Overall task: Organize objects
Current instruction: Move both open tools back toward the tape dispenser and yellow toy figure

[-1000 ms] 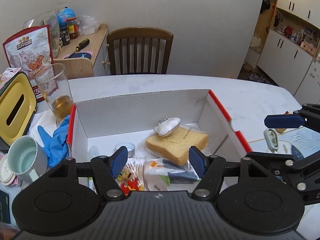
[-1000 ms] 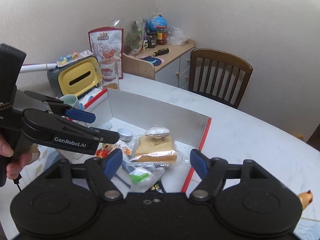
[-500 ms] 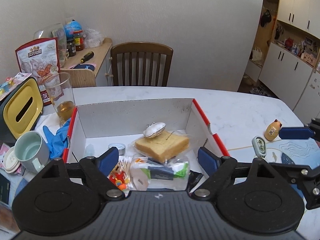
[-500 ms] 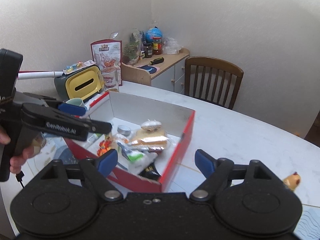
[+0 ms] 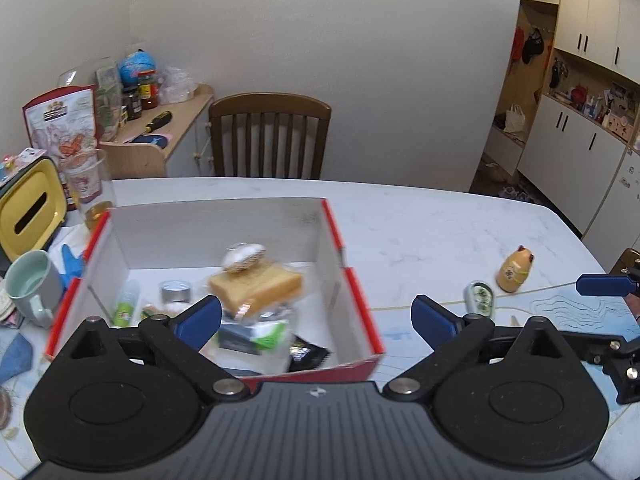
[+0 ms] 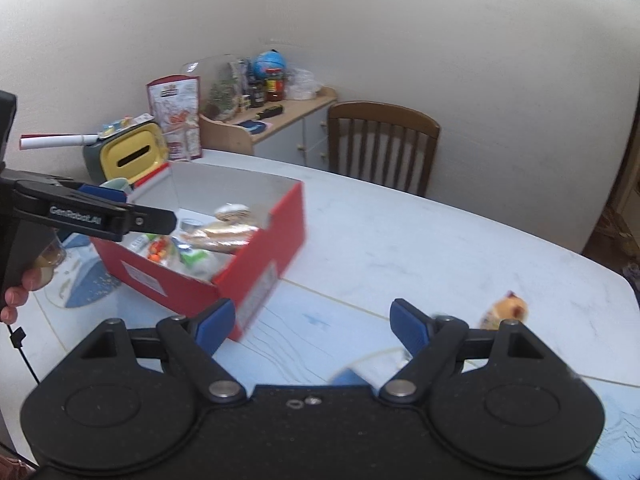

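Note:
A red cardboard box [image 5: 352, 292] stands on the white table and shows in the right wrist view too [image 6: 256, 268]. It holds bagged bread [image 5: 256, 290], a shell-shaped purse [image 5: 243, 256], a small tin [image 5: 175, 291] and several packets. To its right on the table lie a small brown figurine [image 5: 515, 270] and a small green-and-white gadget [image 5: 479, 299]. My left gripper [image 5: 316, 318] is open and empty, held above the box's near right corner. My right gripper [image 6: 312, 322] is open and empty, right of the box; the figurine [image 6: 505, 310] shows beyond its right finger.
Left of the box are a pale green mug [image 5: 30, 288], a blue glove [image 5: 72, 264], a glass with amber liquid [image 5: 89, 188] and a yellow-lidded bin [image 5: 28, 210]. A wooden chair [image 5: 270, 136] and a cluttered side cabinet [image 5: 160, 132] stand behind the table.
Both grippers have pulled back and up from inside the box and opened wider. The figurine and gadget have come into view on the right.

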